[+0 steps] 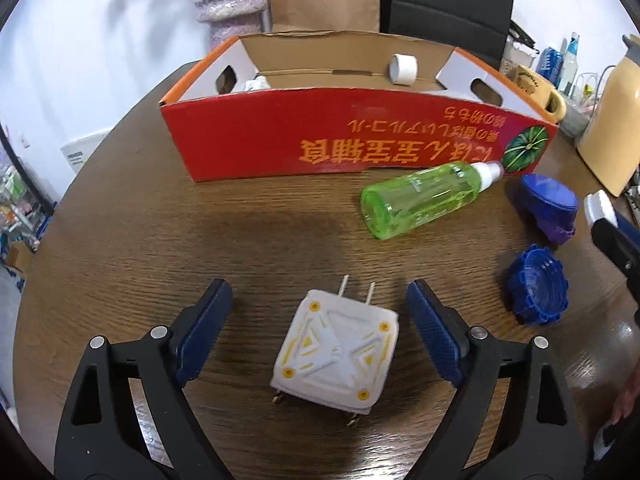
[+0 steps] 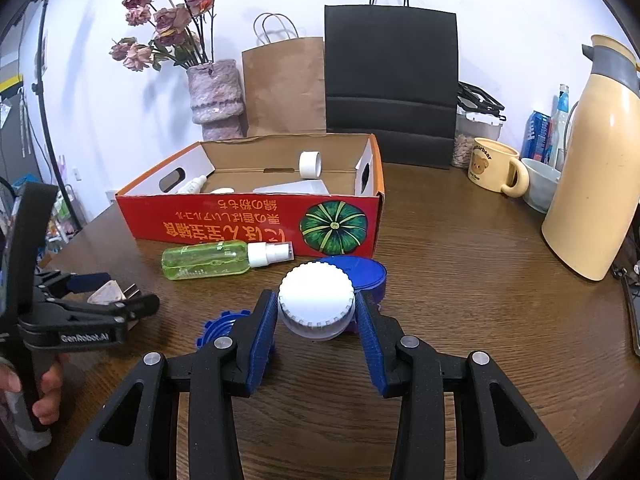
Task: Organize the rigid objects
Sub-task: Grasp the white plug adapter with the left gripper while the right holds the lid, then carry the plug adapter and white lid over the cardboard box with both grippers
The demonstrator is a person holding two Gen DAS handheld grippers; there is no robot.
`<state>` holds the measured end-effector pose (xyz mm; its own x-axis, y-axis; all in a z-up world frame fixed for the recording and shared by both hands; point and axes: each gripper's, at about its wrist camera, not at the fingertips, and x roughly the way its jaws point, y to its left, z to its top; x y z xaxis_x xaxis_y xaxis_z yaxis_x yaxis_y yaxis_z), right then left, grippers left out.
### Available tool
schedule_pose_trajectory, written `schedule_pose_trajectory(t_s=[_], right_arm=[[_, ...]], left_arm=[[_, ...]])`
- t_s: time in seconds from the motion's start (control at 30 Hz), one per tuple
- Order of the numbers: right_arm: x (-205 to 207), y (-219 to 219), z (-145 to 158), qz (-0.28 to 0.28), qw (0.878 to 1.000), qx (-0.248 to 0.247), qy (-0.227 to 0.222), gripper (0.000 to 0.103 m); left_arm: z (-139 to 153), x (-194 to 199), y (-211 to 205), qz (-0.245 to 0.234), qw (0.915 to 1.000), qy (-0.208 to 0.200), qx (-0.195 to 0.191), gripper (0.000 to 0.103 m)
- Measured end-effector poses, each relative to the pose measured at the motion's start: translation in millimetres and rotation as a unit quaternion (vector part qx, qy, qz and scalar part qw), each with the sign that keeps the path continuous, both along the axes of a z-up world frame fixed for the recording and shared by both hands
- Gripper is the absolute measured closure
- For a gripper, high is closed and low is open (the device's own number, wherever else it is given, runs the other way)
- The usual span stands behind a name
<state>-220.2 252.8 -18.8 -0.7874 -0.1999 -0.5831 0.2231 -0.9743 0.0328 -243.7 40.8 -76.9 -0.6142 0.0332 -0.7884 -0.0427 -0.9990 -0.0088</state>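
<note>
the left gripper [image 1: 320,320] stood wide open over the brown wooden table [image 1: 200,240], its blue pads on either side of a white plug adapter [image 1: 334,350] and clear of it on both sides. the adapter lay flat on the table with yellow marks on its top face and two metal prongs pointing away toward the box. no earlier view is on hand, so only the spread of the jaws can be told

the right gripper [image 2: 316,312] was clenched on a white ribbed cap [image 2: 316,306], both blue pads pressed against its sides, the cap held above the table. just behind the cap sat a blue lid [image 2: 372,272], and a blue toothed ring [image 2: 218,326] lay just beside the left finger of that gripper

a green spray bottle [image 1: 420,200] lay on its side just in front of the red cardboard box [image 1: 320,140], its white nozzle pointing toward the pumpkin picture on the box. the box stood open at the far side of the table, with a small white cap [image 2: 310,164] and some other white items inside; what they were could not be made out

off to the right stood a cream mug [image 2: 494,170] and a tall cream jug [image 2: 592,160]. behind the box were a brown paper bag [image 2: 284,84], a black bag [image 2: 392,80] and a vase of dried roses [image 2: 216,96]
</note>
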Motion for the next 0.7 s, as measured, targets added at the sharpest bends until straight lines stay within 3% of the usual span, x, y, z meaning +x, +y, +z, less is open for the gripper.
schedule_pose_trajectory(t_s=[0.2,0.23,0.3,0.33,0.37,0.7], right_arm=[[0,0,-1,0.001,1.000,-0.002,-0.003,0.058],[0,0,-1,0.001,1.000,-0.002,-0.003,0.058],[1,0,-1,0.001,1.000,-0.002,-0.003,0.058],[0,0,-1,0.002,1.000,-0.002,-0.004,0.058],[0,-1,-1,0.002,1.000,-0.001,-0.004,0.058],[0,-3,-2,0.003,1.000,0.004,-0.001,0.058]], left_arm=[[-2,10,-7,0.001,0.9999,-0.011,0.002,0.017],[-2,12,-7,-0.003,0.9999,-0.010,0.000,0.021],[0,17,-3,-0.017,0.9998,-0.002,0.000,0.040],[2,19,-1,-0.024,0.9997,0.002,-0.001,0.059],[3,21,2,-0.027,0.9996,0.006,-0.004,0.068],[9,22,-2,-0.013,0.9997,0.022,0.000,0.068]])
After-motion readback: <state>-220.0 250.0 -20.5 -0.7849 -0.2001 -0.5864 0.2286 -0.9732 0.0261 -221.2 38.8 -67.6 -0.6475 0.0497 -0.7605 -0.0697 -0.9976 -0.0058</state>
